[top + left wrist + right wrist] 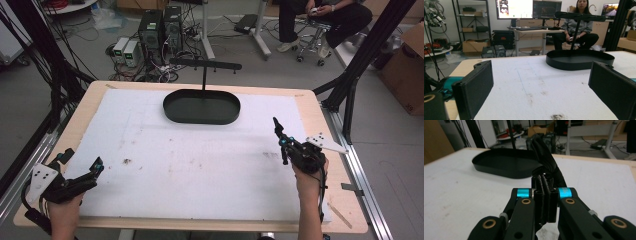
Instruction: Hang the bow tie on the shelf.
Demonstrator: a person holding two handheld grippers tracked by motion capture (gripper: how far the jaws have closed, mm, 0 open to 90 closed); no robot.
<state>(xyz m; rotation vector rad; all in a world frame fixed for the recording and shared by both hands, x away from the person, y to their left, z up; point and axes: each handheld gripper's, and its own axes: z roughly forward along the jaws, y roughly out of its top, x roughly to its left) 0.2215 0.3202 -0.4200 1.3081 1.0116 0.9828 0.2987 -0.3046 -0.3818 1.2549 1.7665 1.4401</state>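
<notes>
A black oval tray (200, 121) lies at the far middle of the white mat (190, 165). A thin post (204, 80) rises from it and carries a crossbar (205, 64). My right gripper (283, 143) is over the mat's right side, shut on a glossy black bent object (276, 125) that sticks out past the pads. In the right gripper view that black object (544, 150) rises from the closed pads (541, 185), with the tray (504, 163) beyond. My left gripper (82, 161) rests at the mat's near left corner, open; its jaws stand wide apart around bare mat (541, 82), and the tray (579, 63) is ahead to the right.
Brown specks (127, 161) mark the mat. The wooden table edge (320, 107) borders the mat on every side. Black frame legs (350, 75) stand at the right. Computer towers (160, 30) and cables sit on the floor beyond, and a person (325, 15) sits on a stool.
</notes>
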